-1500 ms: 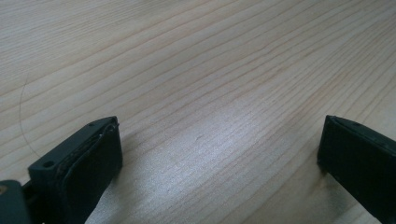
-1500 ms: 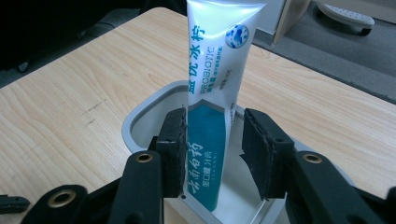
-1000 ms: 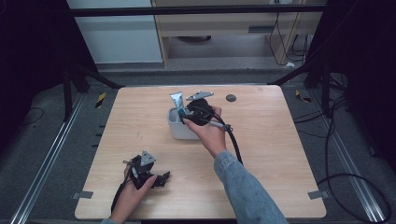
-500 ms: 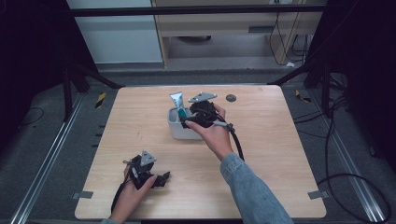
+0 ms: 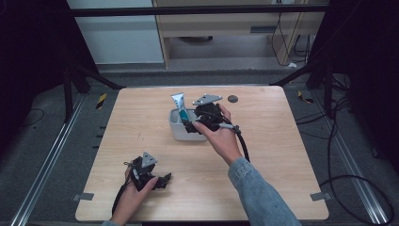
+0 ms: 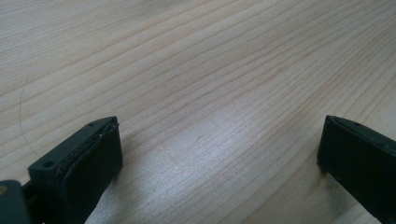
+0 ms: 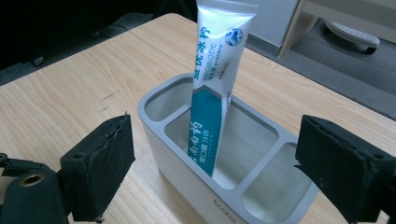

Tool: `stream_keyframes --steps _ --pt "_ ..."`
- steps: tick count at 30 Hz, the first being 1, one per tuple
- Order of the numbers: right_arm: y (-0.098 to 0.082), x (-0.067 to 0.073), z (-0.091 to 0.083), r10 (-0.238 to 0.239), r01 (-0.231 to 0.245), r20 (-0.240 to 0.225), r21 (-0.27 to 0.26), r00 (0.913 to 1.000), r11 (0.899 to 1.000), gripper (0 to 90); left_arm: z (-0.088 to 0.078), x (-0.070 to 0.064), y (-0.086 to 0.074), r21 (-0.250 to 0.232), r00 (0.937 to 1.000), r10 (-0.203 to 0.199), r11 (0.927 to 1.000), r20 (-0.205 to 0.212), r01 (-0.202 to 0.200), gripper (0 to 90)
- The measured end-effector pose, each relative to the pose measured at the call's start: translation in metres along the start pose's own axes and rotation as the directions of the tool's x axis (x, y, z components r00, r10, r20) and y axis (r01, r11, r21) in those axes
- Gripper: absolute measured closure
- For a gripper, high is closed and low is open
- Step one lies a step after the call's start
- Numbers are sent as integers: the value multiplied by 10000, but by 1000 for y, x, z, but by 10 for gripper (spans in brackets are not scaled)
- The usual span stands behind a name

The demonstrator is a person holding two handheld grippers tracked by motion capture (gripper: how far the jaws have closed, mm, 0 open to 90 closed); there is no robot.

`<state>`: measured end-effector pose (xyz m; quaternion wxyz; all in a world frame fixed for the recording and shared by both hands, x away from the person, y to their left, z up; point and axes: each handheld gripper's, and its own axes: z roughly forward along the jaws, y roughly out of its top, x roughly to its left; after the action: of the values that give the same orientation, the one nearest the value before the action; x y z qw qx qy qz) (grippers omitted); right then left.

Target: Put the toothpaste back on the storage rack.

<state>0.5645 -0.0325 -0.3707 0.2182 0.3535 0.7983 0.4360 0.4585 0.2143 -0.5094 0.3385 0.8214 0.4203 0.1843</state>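
Toothpaste tube (image 7: 215,88) stands tilted in the middle compartment of the grey holder (image 7: 187,186), near the table's (image 5: 282,155) far edge. Your right gripper (image 5: 200,123), jaws just opened wide, grips nothing beside it. Your left gripper (image 5: 162,180) rests open near the front-left corner.

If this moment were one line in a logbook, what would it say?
right gripper: jaws just opened, nothing between them | toothpaste tube: upright in middle compartment of grey holder | left gripper: open over bare table
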Motion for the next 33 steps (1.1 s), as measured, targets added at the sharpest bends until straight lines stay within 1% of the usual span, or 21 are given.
stream_keyframes --steps 8,13,21,24,28,32,33 --pt "-2 -9 -9 132 -133 297 33 9995 9999 112 0 0 0 14 10000 16 10000 0 -16 0" --pt "-4 -13 -17 20 -23 417 61 9991 10000 105 0 0 0 36 10000 43 10000 0 -43 0" --pt "-6 -22 -32 57 -58 564 15 9984 10000 92 0 0 0 32 10000 36 10000 0 -36 0" --pt "-9 -26 -36 150 -146 610 -59 9980 9999 92 0 0 0 18 10000 16 10000 -3 -16 0" --pt "-16 -32 -40 167 -167 709 -3 9973 9999 92 0 0 0 18 10000 19 10000 -3 -19 0" --pt "-21 -38 -44 311 -312 795 8 9964 9995 92 0 0 0 42 10000 49 10000 0 -49 0" --pt "-23 -40 -46 294 -306 842 125 9960 9995 88 0 0 0 14 10000 17 10000 -4 -17 0"
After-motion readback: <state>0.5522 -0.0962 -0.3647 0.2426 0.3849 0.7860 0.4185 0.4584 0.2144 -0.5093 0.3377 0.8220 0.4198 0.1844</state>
